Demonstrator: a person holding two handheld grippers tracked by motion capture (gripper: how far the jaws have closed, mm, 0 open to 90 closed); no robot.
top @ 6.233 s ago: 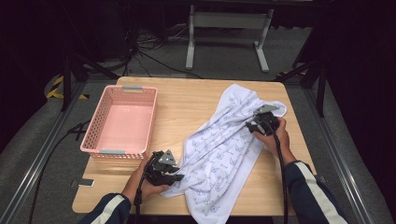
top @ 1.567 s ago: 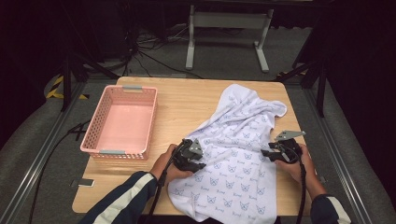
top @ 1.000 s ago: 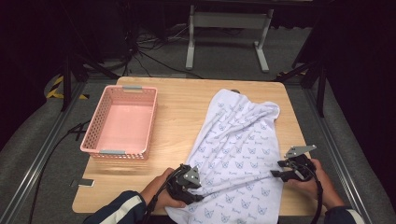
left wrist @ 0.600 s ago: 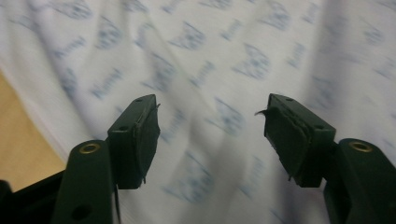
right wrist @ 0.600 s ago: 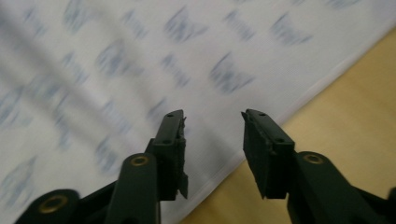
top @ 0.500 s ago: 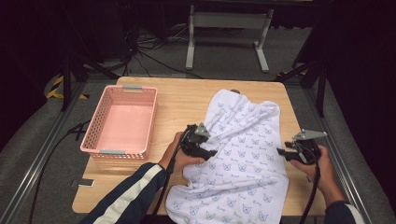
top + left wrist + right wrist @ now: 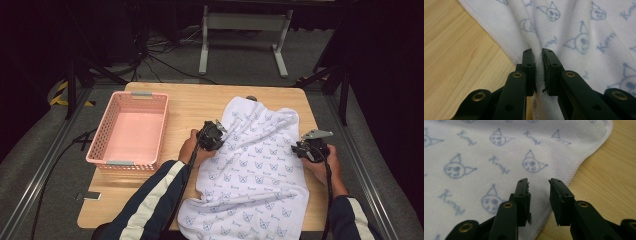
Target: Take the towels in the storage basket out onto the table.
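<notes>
A wooden table point(image 7: 190, 107) is seen from the high view, with a pink basket point(image 7: 129, 129) standing empty at its left side and a white printed towel point(image 7: 255, 165) spread over its right half, the near end of the cloth hanging past the table's front edge. The work in hand is judged to be the spreading and straightening of this towel.

The left gripper point(image 7: 212, 136) is set at the towel's left hem, about midway along it. In the left gripper view its jaws have just been closing and are now pinched on a gathered fold of the cloth point(image 7: 537, 53) near the stitched edge. The right gripper point(image 7: 306, 149) is held at the towel's right hem; its jaws have been closing too, yet they stand apart, with the hem point(image 7: 571, 171) lying below and between them, not pressed.

For the step to be done well, the right hem should be fully seated between the pads before anything is pulled. Both edges should then be drawn apart evenly and kept low, so that the wrinkles near the far corner are smoothed without the hanging end being dragged off the table.
</notes>
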